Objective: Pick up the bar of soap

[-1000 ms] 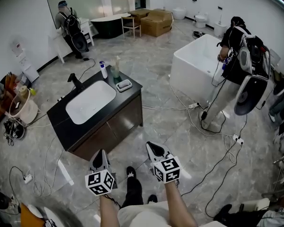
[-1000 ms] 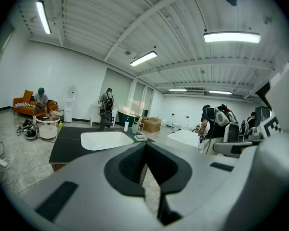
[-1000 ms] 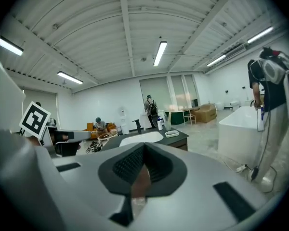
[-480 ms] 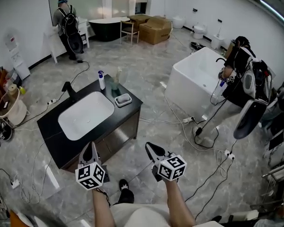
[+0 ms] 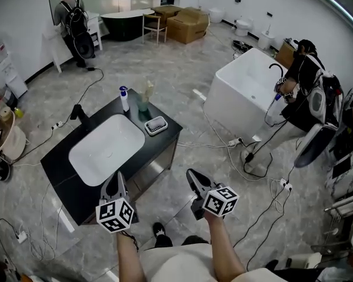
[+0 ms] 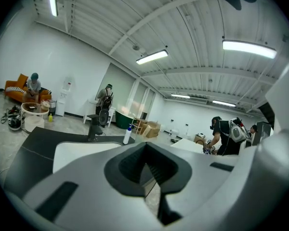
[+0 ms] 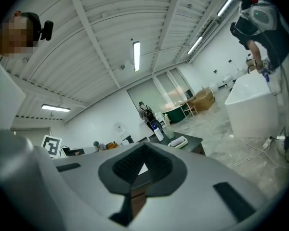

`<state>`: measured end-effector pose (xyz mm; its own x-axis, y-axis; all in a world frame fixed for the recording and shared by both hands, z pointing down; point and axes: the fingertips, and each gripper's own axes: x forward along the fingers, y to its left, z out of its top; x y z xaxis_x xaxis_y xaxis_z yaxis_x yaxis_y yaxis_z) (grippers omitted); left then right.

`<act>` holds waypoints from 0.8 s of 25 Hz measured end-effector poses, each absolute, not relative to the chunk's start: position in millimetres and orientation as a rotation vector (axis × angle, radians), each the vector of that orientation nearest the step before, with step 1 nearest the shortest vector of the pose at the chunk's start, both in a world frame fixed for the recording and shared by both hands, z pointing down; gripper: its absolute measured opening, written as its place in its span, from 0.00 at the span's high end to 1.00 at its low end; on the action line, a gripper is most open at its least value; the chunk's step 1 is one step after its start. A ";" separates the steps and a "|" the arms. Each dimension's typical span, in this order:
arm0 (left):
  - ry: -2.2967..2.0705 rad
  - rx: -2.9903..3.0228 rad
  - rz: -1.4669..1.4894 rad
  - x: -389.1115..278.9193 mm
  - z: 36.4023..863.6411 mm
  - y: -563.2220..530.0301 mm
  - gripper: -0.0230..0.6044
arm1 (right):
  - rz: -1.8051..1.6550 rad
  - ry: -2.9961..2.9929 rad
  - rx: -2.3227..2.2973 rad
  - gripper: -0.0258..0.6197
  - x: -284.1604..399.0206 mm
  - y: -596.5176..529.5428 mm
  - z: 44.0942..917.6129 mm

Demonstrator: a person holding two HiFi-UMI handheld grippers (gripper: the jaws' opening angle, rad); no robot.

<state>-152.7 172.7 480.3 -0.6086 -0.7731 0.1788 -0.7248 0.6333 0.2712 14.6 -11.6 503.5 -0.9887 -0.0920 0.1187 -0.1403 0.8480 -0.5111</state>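
**Two closed grippers, soap not yet reached**

Both tools are short of the vanity (image 5: 62, 184). The left gripper (image 5: 113, 181) is over its near edge and the right gripper (image 5: 191, 175) is off its near right side. Each has its jaws pressed together with nothing between them.

The bar of soap (image 5: 156, 124) lies in a white dish (image 5: 147, 128) on the vanity's far right corner, close to the edge. A careless push could slide the dish off the edge. A slick bar may also squirt out of a hard pinch. The spray bottle (image 5: 125, 98) and the pale bottle (image 5: 146, 94) stand just behind the dish, where a wide reach could topple them. Cables (image 5: 223, 144) trail across the floor to the vanity's right and could catch a foot.

The vanity has a glossy black top with a white basin (image 5: 106, 148) and a black faucet (image 5: 79, 115). It stands on grey marbled tile. Right of it is a white bathtub (image 5: 241, 93) with a person (image 5: 309, 81) beside it.
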 end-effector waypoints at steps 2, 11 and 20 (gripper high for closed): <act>-2.570 1.222 -0.232 -161.3 482.5 170.9 0.96 | 0.820 -2.930 0.197 0.95 7.4 -11.8 506.4; -2.514 1.276 -0.163 -180.2 495.3 139.1 0.96 | 0.829 -2.919 0.272 0.95 -4.5 -40.2 513.5; -2.492 1.369 -0.069 -215.3 489.6 69.3 0.96 | 0.788 -2.872 0.314 0.95 -47.8 -96.0 525.2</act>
